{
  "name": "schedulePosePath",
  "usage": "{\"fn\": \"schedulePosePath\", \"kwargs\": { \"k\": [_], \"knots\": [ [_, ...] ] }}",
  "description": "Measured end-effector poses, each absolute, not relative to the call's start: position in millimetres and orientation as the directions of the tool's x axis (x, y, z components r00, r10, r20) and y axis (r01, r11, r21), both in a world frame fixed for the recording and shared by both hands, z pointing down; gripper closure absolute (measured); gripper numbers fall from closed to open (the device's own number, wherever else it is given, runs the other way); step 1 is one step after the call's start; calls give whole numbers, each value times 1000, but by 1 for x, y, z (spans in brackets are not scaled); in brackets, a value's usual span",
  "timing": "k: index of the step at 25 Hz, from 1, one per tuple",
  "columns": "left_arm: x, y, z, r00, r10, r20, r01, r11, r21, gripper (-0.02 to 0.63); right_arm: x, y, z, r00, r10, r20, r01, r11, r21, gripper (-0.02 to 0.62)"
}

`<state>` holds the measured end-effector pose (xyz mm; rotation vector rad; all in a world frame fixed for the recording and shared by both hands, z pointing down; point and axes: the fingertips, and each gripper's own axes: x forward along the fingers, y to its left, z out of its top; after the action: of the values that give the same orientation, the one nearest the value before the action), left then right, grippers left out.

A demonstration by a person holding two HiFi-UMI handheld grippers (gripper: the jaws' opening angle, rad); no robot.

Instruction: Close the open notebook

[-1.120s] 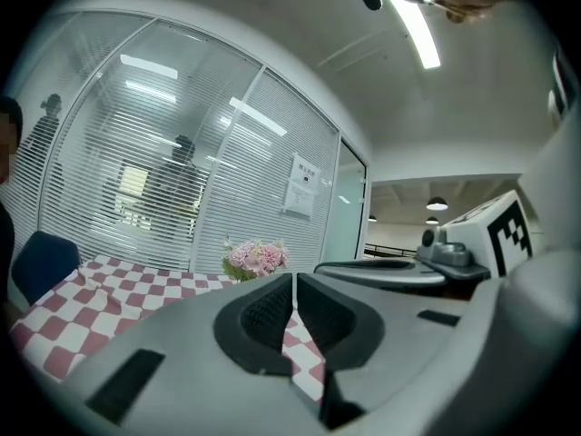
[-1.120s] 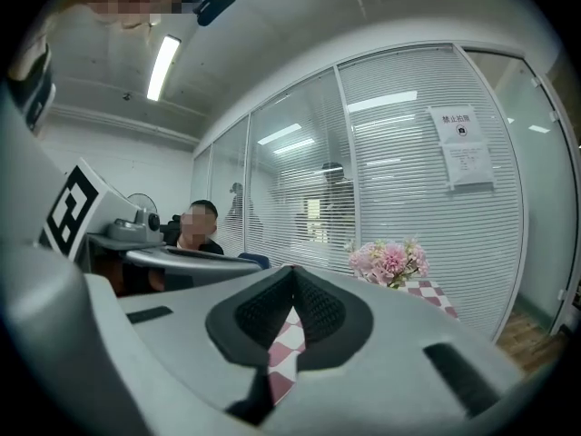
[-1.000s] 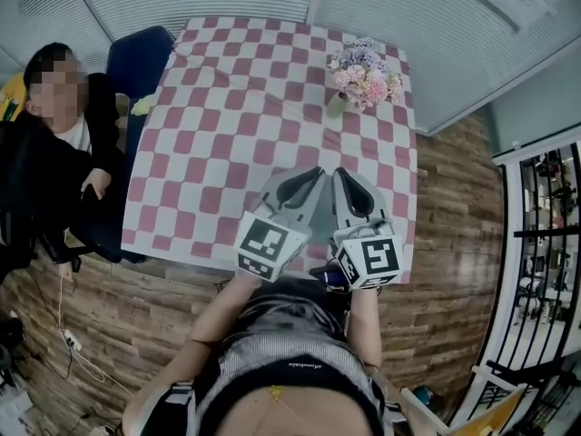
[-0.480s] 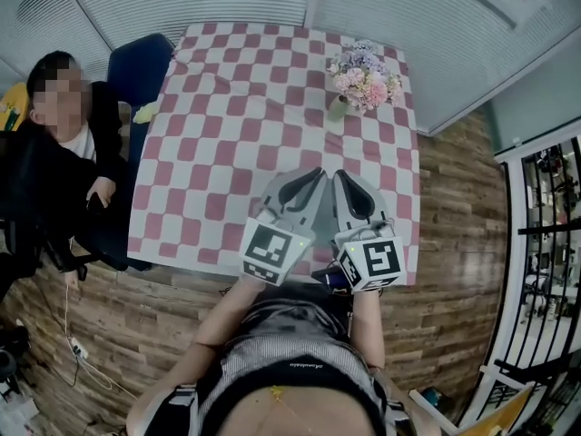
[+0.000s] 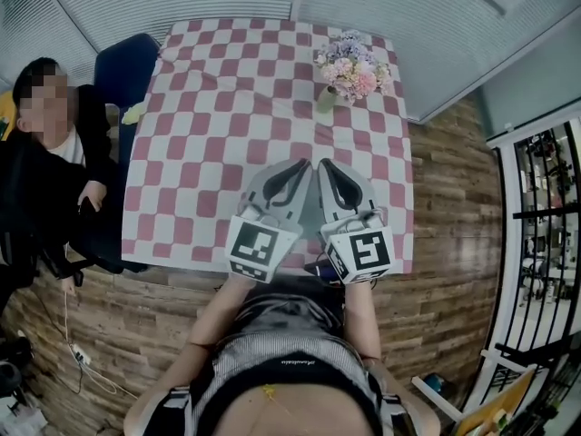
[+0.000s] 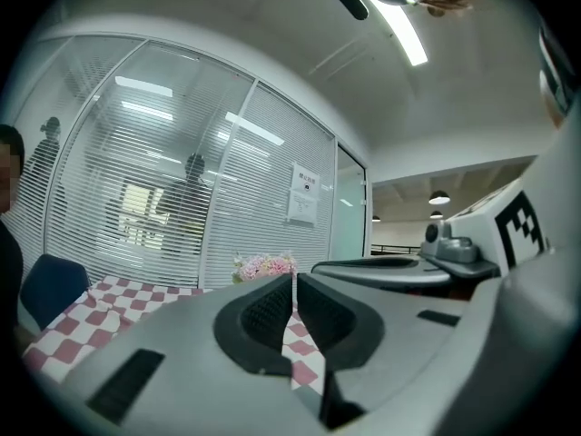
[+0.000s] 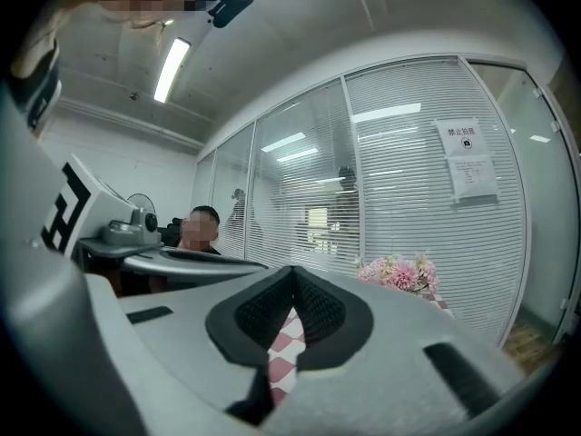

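Over the near edge of the checked bench (image 5: 182, 107), left gripper (image 5: 303, 163) and right gripper (image 5: 323, 163) hover side by side, jaws together and empty, apparently idle since no notebook shows.

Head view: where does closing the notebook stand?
Done: nothing shows it; no notebook is in any view. In hand: the left gripper and right gripper are shut and empty, side by side over the near edge of the checkered table. Left: cannot tell; the flowers stand at the far side, but no book to close.
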<state>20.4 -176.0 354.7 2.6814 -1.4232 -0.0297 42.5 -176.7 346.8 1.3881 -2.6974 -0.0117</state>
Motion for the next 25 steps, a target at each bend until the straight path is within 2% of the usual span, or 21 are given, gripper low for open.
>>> {"fn": "schedulePosePath", "kwargs": {
  "k": [25],
  "knots": [
    [10,-171,358,545,-837,46,-838,-542,62,600,37,-165,351,-556,-826,89,-825,562,61,598]
  ]
}}
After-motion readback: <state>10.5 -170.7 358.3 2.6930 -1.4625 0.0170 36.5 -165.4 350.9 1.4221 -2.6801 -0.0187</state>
